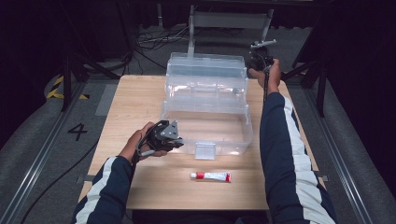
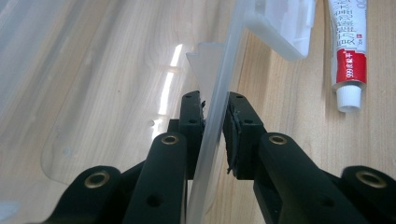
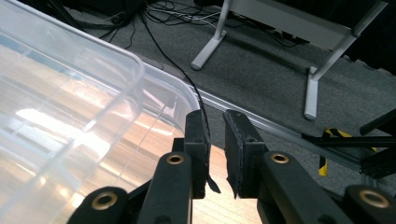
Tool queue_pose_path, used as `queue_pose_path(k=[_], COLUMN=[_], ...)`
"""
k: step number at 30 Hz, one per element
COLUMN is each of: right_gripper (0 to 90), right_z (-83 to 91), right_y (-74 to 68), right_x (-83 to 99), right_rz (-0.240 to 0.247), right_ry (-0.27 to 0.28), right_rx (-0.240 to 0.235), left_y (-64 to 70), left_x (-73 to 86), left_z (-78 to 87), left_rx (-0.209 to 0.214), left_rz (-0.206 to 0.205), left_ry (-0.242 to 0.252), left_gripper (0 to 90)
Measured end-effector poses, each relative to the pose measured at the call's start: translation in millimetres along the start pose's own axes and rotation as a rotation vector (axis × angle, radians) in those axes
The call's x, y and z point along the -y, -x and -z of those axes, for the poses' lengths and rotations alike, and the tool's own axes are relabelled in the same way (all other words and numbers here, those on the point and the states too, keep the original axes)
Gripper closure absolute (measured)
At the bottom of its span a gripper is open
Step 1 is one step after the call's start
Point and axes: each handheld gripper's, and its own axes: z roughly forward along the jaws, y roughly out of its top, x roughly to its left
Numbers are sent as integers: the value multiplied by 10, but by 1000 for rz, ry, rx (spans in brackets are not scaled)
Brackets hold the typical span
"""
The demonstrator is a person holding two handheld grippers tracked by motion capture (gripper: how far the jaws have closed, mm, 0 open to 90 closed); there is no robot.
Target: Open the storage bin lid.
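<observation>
While the left claw (image 2: pixel 215 126) grips the clear box (image 1: pixel 205 100) wall, the right claw (image 3: pixel 215 140) stands narrow, tube (image 1: pixel 210 176) nearby.

We wear dark navy sleeves (image 1: pixel 280 135) with white stripes; our black grippers (image 2: pixel 215 121) show brass-ringed screw holes and seemingly frayed pads (image 3: pixel 233 149).

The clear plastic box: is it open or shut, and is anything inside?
Open and empty. The clear plastic box has its lid swung back, and wood grain shows through its floor. The tube lies outside.

box (image 1: pixel 205 100) mid-table (image 1: pixel 140 93) | tube (image 1: pixel 210 176) before box, near front edge
</observation>
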Motion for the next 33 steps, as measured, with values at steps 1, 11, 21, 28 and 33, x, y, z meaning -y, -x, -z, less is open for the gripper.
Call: queue_pose_path(k=[1, 11, 21, 28, 33], right_gripper=[785, 770, 765, 756, 743], right_z=[13, 148, 416, 505, 588], right_y=[14, 47, 84, 25, -18], right_x=[13, 35, -20, 16, 40], right_rz=[-3, 5, 35, 55, 72], right_ry=[-1, 21, 62, 70, 66], right_rx=[1, 0, 5, -19, -39], left_y=[5, 14, 33, 35, 41], left_x=[-1, -14, -47, -43, -42], left_z=[-1, -6, -9, -11, -16], left_rx=[-2, 4, 5, 3, 3], left_rz=[3, -5, -26, -24, -21], left_ry=[0, -1, -20, -14, -10], left_gripper=[786, 787, 795, 794, 794])
